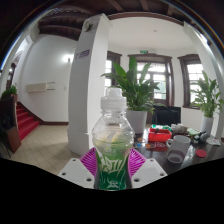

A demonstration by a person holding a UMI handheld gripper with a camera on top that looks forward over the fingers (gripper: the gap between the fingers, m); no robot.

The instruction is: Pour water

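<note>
white square pillar [88,75] upper centre-left | leafy green potted plant [133,88] right of centre | cluttered tabletop [205,152] lower right | clear plastic water bottle with green label and white cap [112,145] bottom centre, upright | gripper [112,166] clamped on bottle, magenta pads [90,163] touching each side

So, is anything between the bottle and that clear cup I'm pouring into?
Nothing visible blocks it. The bottle sits between the gripper fingers, and the clear cup stands beyond them to the side on the table, with open space between.
</note>
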